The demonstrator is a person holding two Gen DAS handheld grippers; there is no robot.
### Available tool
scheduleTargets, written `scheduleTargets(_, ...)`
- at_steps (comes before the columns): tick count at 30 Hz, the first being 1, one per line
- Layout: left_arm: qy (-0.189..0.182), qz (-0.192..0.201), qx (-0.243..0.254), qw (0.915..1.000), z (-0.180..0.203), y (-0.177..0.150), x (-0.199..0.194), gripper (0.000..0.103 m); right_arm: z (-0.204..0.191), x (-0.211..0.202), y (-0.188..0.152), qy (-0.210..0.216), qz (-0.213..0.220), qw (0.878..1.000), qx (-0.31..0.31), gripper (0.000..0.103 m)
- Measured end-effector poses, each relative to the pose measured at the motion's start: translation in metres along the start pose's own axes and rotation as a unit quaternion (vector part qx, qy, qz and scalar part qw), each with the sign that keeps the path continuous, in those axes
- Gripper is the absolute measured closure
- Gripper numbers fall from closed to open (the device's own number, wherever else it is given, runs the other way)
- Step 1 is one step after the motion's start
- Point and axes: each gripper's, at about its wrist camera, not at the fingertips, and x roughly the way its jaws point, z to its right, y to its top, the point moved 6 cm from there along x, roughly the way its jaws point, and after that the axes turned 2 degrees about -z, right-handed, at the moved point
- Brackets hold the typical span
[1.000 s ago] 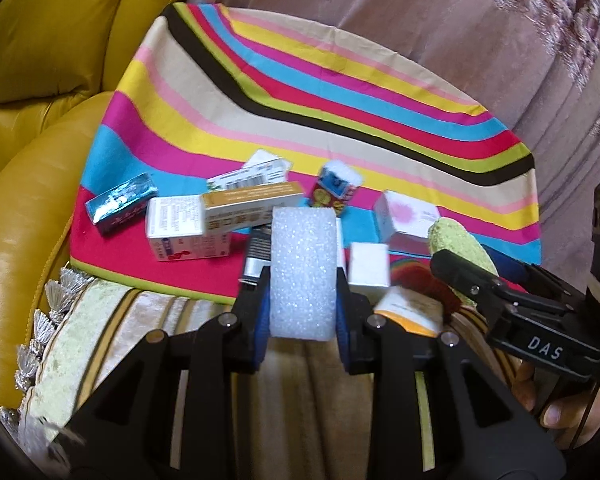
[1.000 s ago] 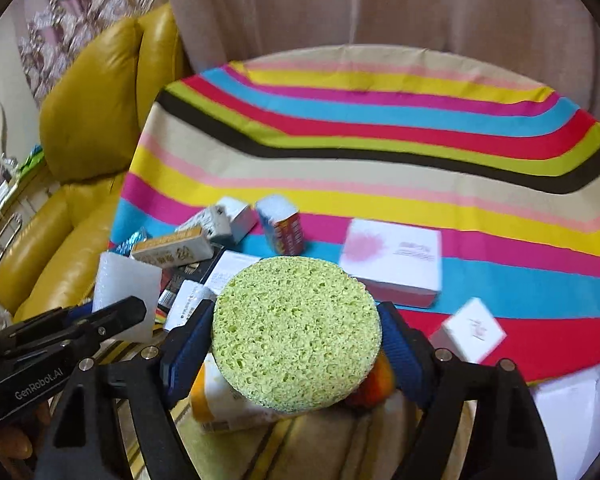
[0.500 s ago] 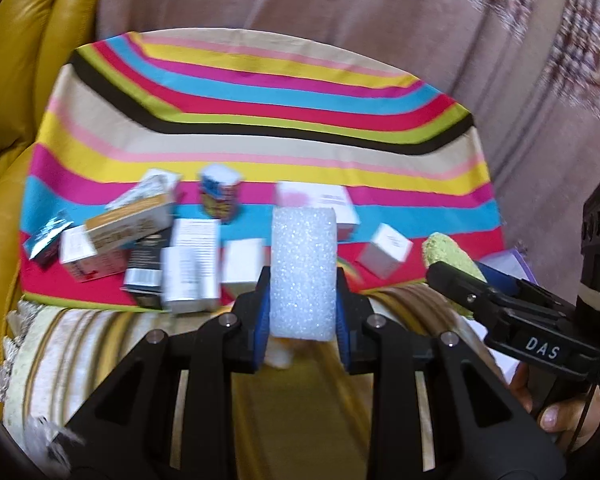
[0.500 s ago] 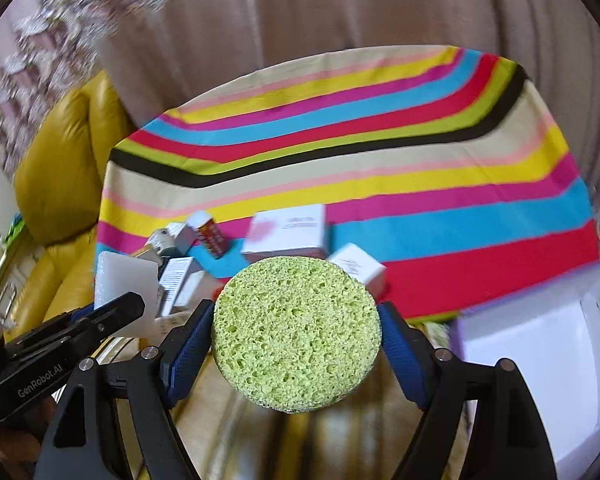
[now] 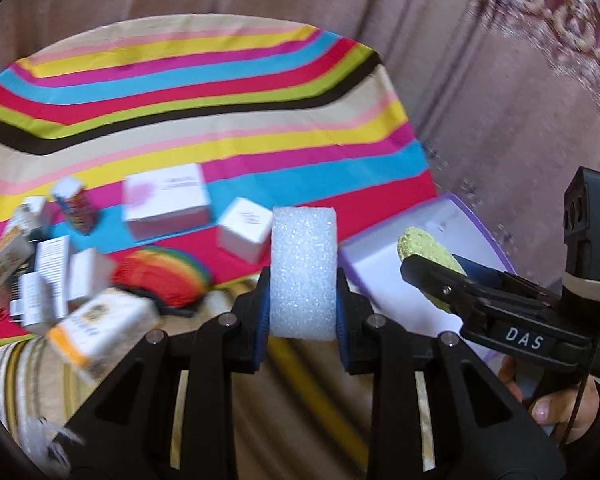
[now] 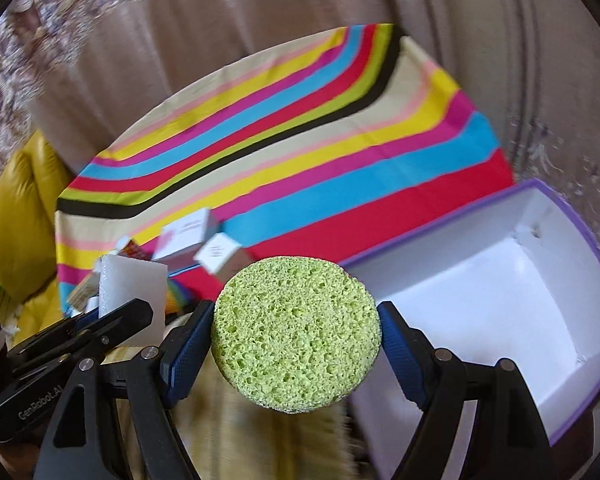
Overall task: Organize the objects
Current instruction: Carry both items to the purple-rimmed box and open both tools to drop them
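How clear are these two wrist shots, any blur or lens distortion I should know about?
Left wrist view: the small boxes at the left edge are smeared by motion blur, while the white foam block in the left gripper stays sharp. Right wrist view: the green sponge is crisp, the striped cloth and curtain soft. Both views bend straight edges, fisheye style, with dark corners.

Soft, even daylight fills both views, casting only faint shadows. Motion blur smears the small boxes [image 5: 40, 280] and the striped cloth [image 5: 204, 92], while the white foam block [image 5: 303, 272] and green sponge [image 6: 296, 334] stay sharp. Fisheye bending curves the edges, with dark vignetting in every corner.
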Motion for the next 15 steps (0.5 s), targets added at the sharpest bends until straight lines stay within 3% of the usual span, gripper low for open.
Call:
scheduleTargets(11,-0.053,-0.049,0.044,0.9964,0.063,0.0,0.038,0.072,0.092,-0.014,-0.009,-0.061,-0.002,0.994,0.088,0.022)
scheduleTargets(15,-0.077,-0.067,0.06,0.993,0.082,-0.002,0.049,0.071,0.106,-0.012,-0.015,-0.071,-0.006,0.992,0.108,0.022)
